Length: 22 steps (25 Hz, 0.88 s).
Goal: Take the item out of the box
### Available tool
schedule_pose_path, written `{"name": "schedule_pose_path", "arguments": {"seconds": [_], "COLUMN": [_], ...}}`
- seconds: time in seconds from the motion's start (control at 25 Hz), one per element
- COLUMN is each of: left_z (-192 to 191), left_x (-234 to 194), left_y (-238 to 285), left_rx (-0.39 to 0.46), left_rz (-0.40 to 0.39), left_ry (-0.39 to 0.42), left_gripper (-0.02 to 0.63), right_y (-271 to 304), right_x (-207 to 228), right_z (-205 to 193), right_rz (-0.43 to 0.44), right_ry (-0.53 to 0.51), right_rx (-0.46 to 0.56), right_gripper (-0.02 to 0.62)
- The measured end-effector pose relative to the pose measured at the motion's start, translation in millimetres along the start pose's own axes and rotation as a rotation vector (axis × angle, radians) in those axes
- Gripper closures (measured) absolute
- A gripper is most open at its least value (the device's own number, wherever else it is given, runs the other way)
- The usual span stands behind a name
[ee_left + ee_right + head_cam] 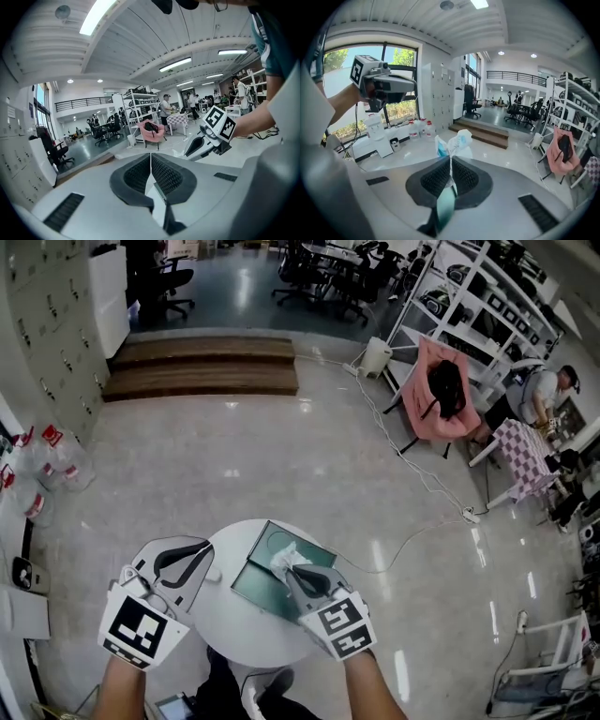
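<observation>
An open, flat green box (255, 579) lies on a small round white table (234, 620). My right gripper (292, 572) hovers over the box and is shut on a crumpled white and blue plastic packet (286, 560). In the right gripper view the packet (457, 139) sticks up beyond the closed pads (464, 176), and a green strip shows below them. My left gripper (209, 557) stays over the table's left part, beside the box. Its jaws (150, 157) are shut with nothing between them.
Several water bottles (42, 465) stand on the floor at the left, with wooden steps (202, 367) farther off. A pink chair (445, 390) and shelving stand at the back right, beside a person (548, 390). A white cable (412, 474) runs across the floor.
</observation>
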<state>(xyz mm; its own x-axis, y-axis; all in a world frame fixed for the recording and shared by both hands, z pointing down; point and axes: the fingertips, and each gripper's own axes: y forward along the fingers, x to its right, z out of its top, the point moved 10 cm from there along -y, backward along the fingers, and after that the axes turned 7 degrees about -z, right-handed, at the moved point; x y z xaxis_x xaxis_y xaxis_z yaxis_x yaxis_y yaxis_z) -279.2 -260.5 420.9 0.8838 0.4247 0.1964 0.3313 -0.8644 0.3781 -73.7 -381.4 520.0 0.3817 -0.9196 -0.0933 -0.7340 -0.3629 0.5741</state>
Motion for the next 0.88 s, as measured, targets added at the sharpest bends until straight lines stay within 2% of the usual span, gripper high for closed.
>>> {"name": "schedule_pose_path", "arguments": {"seconds": [0.4,0.88], "left_z": [83.3,164.1], "left_x": [30.3,61.8], "left_y": [-37.4,-76.7], "left_rx": [0.064,0.147], "left_rz": [0.005,0.013], "left_ry": [0.056,0.131], "left_gripper": [0.583,0.583], "right_y": [-127.2,-246.0], "right_x": [4.7,-2.0], "right_z": [75.8,131.8], "right_rz": [-0.051,-0.097], "right_ry": [-0.021,-0.039], "right_rx": [0.190,0.338], "right_gripper": [0.554,0.554]}}
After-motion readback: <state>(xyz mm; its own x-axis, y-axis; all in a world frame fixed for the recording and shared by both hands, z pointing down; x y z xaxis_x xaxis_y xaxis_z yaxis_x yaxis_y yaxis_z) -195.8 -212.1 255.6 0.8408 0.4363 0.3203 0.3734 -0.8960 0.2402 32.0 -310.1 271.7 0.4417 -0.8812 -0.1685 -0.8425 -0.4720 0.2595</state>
